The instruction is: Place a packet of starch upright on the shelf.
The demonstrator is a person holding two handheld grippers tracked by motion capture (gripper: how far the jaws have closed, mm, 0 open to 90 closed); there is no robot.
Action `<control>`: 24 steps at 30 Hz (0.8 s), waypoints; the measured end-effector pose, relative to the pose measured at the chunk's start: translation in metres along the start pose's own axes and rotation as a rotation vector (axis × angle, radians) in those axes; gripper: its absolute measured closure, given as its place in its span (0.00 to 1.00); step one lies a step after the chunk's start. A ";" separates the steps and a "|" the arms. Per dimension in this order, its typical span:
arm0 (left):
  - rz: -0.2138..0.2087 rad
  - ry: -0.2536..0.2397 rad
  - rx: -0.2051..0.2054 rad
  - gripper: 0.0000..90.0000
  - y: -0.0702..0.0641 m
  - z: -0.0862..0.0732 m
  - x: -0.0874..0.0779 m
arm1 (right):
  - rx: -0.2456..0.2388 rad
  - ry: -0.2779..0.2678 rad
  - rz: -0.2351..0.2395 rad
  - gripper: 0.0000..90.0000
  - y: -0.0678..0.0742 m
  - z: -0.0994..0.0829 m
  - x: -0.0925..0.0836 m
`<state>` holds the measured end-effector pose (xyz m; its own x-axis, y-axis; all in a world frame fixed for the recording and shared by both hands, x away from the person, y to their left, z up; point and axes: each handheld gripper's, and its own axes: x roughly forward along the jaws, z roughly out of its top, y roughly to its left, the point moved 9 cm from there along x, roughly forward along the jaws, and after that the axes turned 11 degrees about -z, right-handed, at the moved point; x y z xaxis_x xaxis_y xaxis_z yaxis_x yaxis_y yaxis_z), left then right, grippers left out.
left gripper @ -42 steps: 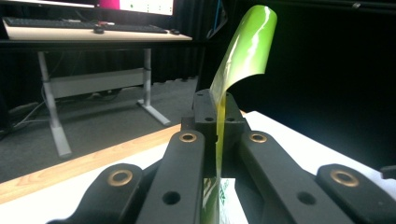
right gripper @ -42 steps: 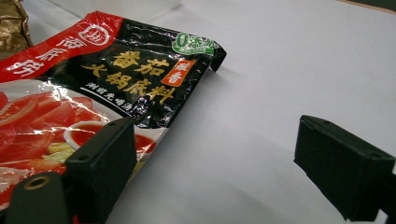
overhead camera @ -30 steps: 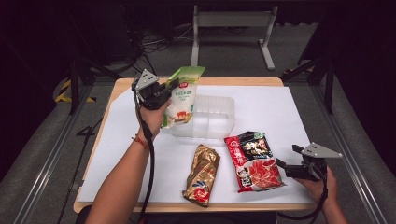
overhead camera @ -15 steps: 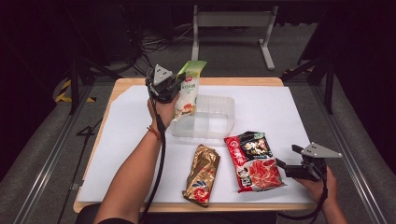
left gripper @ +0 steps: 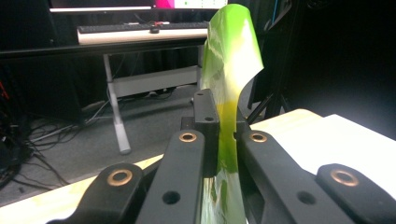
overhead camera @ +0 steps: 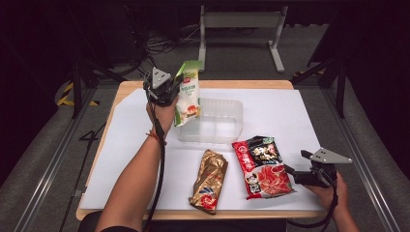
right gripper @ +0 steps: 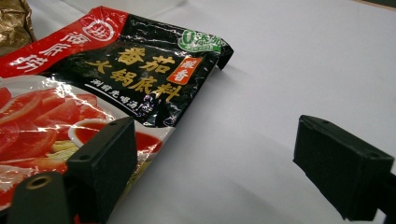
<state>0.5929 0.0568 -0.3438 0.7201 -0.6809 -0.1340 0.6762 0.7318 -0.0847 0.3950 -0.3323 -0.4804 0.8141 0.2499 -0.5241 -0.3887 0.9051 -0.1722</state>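
Observation:
A green and white pouch [overhead camera: 187, 94] hangs upright from my left gripper [overhead camera: 175, 92], shut on its side, over the left end of a clear plastic tub [overhead camera: 227, 126]. In the left gripper view the black jaws pinch the pouch [left gripper: 229, 79] edge-on. My right gripper [overhead camera: 296, 170] rests low at the table's front right, open, its jaws wide apart beside the right edge of a red and black sauce packet [overhead camera: 261, 166]. The packet [right gripper: 107, 88] lies flat just past the left jaw in the right gripper view.
A gold and brown snack bag [overhead camera: 209, 180] lies near the front edge, left of the red packet. White paper [overhead camera: 125, 145] covers the wooden table [overhead camera: 126, 88]. Dark floor, cables and a desk frame [overhead camera: 241, 29] lie beyond the far edge.
My left gripper has carried the pouch to the right and slightly down, toward the tub's left end, and the pouch now hangs more upright. The right gripper has stayed put.

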 end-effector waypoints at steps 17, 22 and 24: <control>-0.180 0.006 0.031 0.89 -0.024 -0.037 0.000 | -0.007 -0.001 0.001 0.16 0.000 0.000 0.000; -0.210 0.043 0.091 0.83 -0.027 -0.041 -0.013 | -0.012 0.000 0.000 0.16 0.001 0.000 0.000; -0.221 0.073 0.118 0.83 -0.028 -0.045 -0.016 | -0.010 0.002 0.000 0.16 0.001 0.000 0.000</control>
<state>0.5551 0.0483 -0.3841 0.5428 -0.8167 -0.1960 0.8323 0.5543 -0.0047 0.3943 -0.3312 -0.4808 0.8133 0.2497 -0.5255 -0.3935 0.9014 -0.1807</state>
